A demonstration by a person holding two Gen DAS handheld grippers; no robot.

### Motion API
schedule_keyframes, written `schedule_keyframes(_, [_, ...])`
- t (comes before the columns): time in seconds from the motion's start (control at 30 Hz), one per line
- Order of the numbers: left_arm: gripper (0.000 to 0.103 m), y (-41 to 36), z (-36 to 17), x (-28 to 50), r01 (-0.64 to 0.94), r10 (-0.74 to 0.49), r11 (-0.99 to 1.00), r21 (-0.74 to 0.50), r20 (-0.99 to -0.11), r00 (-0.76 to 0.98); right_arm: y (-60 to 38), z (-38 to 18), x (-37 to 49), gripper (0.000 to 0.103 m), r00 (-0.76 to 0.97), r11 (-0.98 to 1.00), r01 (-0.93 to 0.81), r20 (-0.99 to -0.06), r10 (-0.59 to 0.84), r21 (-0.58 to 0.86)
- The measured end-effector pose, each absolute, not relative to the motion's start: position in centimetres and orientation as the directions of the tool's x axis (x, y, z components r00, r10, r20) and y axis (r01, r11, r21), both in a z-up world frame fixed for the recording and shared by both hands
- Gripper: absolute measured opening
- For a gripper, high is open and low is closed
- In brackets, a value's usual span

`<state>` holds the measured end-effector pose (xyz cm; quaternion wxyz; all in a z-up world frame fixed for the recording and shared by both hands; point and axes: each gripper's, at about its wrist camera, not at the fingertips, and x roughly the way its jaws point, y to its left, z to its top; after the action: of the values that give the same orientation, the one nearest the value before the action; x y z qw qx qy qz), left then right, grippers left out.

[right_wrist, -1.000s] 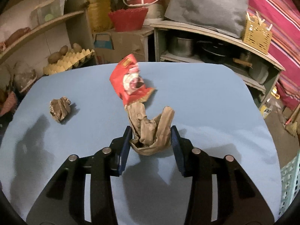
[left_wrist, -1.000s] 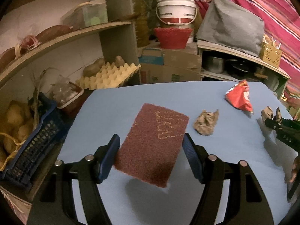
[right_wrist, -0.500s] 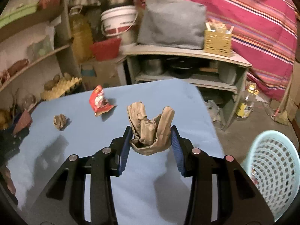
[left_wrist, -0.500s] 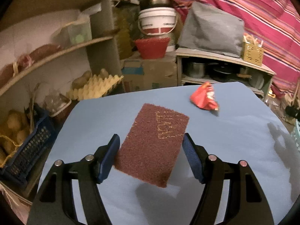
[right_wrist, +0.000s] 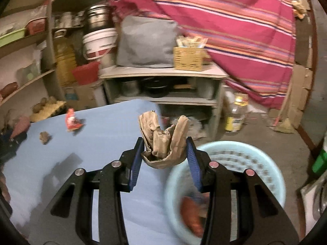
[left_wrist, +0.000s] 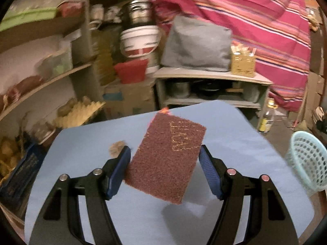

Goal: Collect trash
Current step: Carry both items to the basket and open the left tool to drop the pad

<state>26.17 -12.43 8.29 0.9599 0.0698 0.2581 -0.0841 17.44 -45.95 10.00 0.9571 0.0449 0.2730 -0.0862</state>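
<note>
My left gripper (left_wrist: 164, 162) is shut on a flat maroon scouring pad (left_wrist: 167, 157), held up above the blue table (left_wrist: 235, 143). A crumpled brown paper ball (left_wrist: 116, 148) lies on the table just behind its left finger. My right gripper (right_wrist: 166, 153) is shut on a crumpled brown paper bag (right_wrist: 163, 143), held at the table's right edge, beside and above a pale blue mesh basket (right_wrist: 263, 169) on the floor. The basket (left_wrist: 306, 159) holds some red trash. A red snack wrapper (right_wrist: 71, 120) and the brown paper ball (right_wrist: 44, 137) rest on the far left of the table.
Shelves with potatoes and an egg tray (left_wrist: 79, 112) line the left. A low grey shelf unit (right_wrist: 163, 85) with pots stands behind the table. A bottle (right_wrist: 235, 114) stands on the floor. A striped pink cloth (left_wrist: 245, 20) hangs at the back.
Both grippers have swung right and risen, each keeping its load. The pale blue basket has come into both views; it now lies just right of the paper bag.
</note>
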Motion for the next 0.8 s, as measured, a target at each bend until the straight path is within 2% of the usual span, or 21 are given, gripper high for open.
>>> schedule_keyframes(0.13, [0.068,-18.1,8.9,25.4,0.266,-0.204,0.962,0.064,-0.483,0.851,-51.1,9.6,14.9,0.042,0.823,0.964,0.260,-0.534,-0.193,0.052])
schedule_keyframes(0.37, [0.068,-28.0,8.1,24.4,0.387,-0.312,0.920,0.053,-0.498,0.809,-58.5,9.2,11.7,0.042,0.801,0.922,0.374,-0.534,-0.270,0.096])
schedule_keyframes(0.6, [0.068,-37.1,7.1,23.4,0.501,-0.417,0.865,0.043,-0.495,0.762,-61.4,8.8,11.1,0.042,0.802,0.904,0.400,-0.536,-0.264,0.152])
schedule_keyframes(0.8, [0.068,-41.7,5.5,22.8,0.548,-0.446,0.834,0.069,-0.502,0.741,-62.3,8.5,11.4,0.042,0.793,0.891,0.424,-0.541,-0.279,0.163])
